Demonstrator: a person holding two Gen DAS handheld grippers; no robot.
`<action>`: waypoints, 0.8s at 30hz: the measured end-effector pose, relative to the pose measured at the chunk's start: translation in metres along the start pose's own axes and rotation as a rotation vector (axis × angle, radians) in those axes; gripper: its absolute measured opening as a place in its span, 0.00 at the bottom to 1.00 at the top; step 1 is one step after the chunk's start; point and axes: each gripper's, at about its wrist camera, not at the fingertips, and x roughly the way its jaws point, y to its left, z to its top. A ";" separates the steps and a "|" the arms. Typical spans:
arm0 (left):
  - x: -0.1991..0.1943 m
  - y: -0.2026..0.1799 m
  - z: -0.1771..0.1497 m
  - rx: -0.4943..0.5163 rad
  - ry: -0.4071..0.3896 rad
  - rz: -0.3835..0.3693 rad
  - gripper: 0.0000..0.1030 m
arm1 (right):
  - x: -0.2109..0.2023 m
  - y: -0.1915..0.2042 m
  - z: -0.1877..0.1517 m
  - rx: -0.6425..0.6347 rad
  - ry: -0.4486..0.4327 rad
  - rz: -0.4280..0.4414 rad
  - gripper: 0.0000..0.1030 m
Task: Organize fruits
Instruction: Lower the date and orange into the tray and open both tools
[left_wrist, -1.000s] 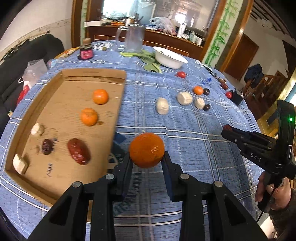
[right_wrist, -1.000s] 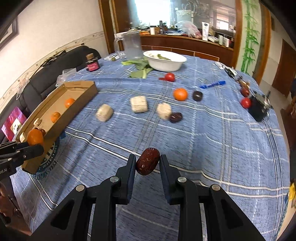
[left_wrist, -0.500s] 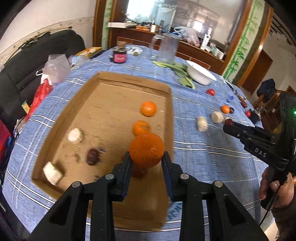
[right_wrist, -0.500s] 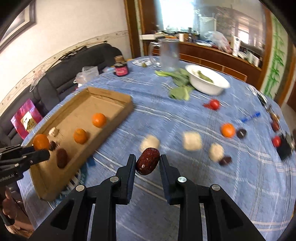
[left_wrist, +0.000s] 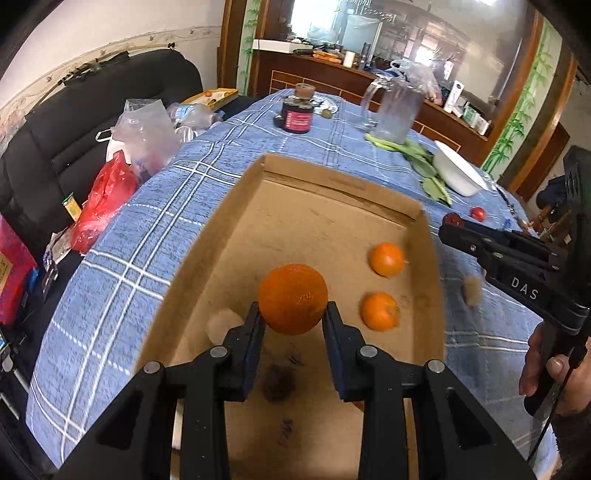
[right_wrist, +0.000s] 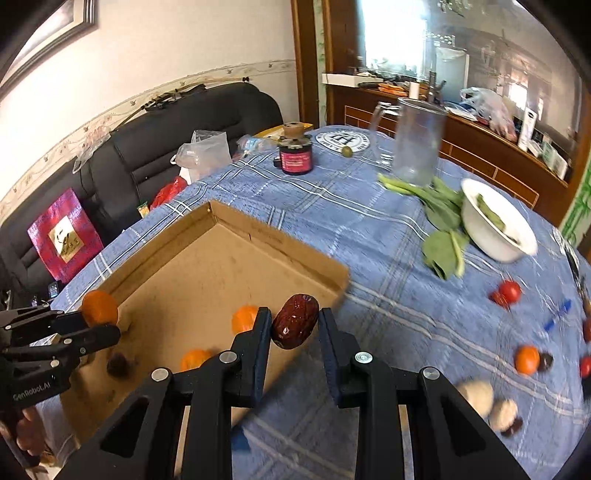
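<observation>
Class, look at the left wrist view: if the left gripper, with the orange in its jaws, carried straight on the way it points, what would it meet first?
Most likely the bare floor of the cardboard box, beyond the held orange. The left gripper points down into the box, left of the two small oranges. Depth is hard to judge.

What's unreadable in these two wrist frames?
- Left wrist: dark fruit in the box is blurred, partly behind the left gripper holding the orange; type unclear.
- Left wrist: pale lump on the cloth, motion-smeared.
- Right wrist: pale lumps blurred; items at right edge cut off.
</observation>
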 end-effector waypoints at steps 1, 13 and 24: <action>0.003 0.001 0.002 -0.002 0.003 0.007 0.29 | 0.008 0.003 0.005 -0.006 0.004 -0.001 0.28; 0.046 0.014 0.029 -0.013 0.068 0.028 0.29 | 0.074 -0.003 0.020 0.029 0.090 -0.011 0.27; 0.065 0.018 0.034 -0.045 0.143 0.027 0.30 | 0.091 0.008 0.023 -0.043 0.108 -0.031 0.27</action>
